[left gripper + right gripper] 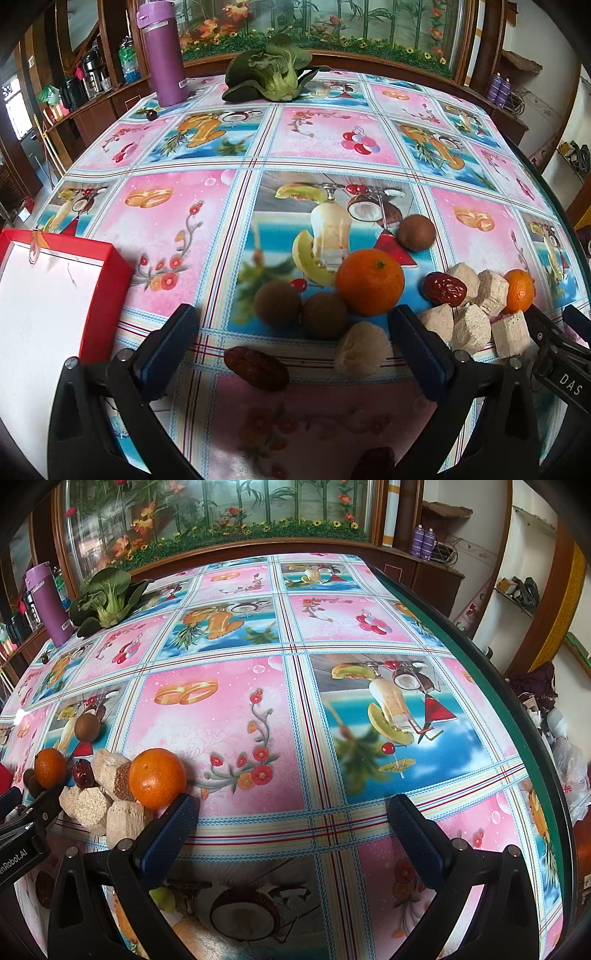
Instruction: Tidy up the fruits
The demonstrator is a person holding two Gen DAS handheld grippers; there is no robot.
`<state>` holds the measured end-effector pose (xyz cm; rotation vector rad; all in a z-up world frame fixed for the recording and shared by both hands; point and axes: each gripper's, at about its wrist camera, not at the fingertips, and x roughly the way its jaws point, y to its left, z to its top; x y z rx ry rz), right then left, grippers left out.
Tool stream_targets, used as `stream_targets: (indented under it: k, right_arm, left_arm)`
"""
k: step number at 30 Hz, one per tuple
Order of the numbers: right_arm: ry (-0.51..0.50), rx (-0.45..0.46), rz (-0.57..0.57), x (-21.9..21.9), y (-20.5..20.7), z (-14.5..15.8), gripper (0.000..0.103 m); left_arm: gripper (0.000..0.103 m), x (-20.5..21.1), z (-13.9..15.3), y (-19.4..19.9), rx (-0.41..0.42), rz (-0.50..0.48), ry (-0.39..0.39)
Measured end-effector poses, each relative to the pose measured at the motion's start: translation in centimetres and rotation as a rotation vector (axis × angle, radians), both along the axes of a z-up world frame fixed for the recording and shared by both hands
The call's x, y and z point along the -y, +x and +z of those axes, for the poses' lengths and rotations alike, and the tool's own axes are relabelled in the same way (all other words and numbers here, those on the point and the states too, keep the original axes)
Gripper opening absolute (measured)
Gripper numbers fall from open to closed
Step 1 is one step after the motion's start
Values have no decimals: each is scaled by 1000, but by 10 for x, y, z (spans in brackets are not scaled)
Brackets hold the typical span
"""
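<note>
purple flask (pixel 162 55), bok choy (pixel 271 75), patterned tablecloth (pixel 229 723)

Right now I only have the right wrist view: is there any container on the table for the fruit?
Observer: Yes, a red-walled box with a white inside sits just left of the left gripper.
Operator: Is that gripper holding anything?
Observer: No, its jaws stand wide open. A wrinkled dark red date lies untouched on the patterned cloth between them.
Operator: Anything else close to it?
Observer: A pale, rough, rounded lump lies just inside its right finger.
</note>
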<state>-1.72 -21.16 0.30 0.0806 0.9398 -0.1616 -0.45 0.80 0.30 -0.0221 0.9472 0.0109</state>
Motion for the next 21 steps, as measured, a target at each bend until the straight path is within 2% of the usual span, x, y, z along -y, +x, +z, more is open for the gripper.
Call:
stream_targets:
  k: [10, 13, 14, 16, 18, 21]
  right_arm:
    - [2, 0, -12, 0, -1, 1, 103]
    - [31, -36, 40, -4, -3, 4, 102]
    - [73, -25, 70, -2, -6, 8, 102]
    - [119, 63, 68, 1, -20, 20, 102]
    - [134, 146, 46, 2, -34, 32, 102]
    - [156, 216, 61, -3, -49, 50, 102]
  left_arm:
    - [103, 1, 0, 0, 0, -1, 0]
    - [103, -1, 4, 0, -45, 3, 0]
    - [103, -4, 7, -4, -21, 14, 9]
    - [103, -3, 14, -20, 57, 30, 46]
    - [103, -7, 26, -33, 102, 35, 57]
    - [103, -18, 51, -49, 159, 43, 58]
